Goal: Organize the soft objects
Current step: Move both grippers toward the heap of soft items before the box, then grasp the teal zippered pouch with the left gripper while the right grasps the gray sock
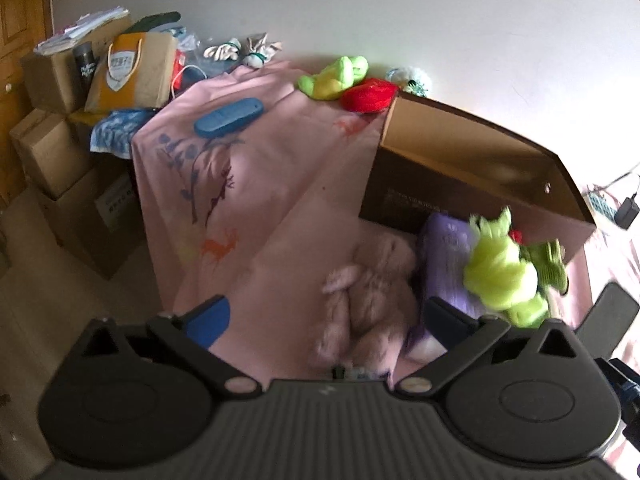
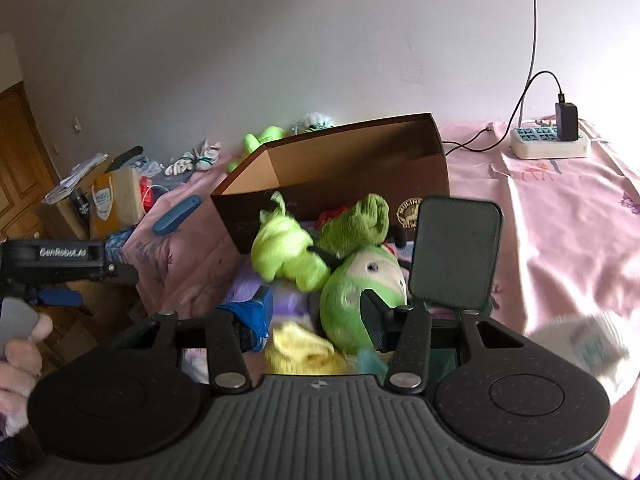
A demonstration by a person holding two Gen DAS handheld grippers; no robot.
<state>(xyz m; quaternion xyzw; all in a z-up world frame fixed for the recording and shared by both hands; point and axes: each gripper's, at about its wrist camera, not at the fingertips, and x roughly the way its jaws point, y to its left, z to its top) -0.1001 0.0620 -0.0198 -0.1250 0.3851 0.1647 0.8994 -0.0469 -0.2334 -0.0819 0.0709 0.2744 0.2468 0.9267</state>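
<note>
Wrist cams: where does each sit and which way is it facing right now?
Left wrist: on the left gripper, looking along open fingers at the pink plush on the bed.
Right wrist: on the right gripper, facing the green plush; a hand shows at left.
Shared: the brown box and the lime plush.

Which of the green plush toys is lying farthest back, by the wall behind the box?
The lime-green plush toy beside the red plush, behind the cardboard box. The other green ones lie in front of the box, near the grippers.
</note>
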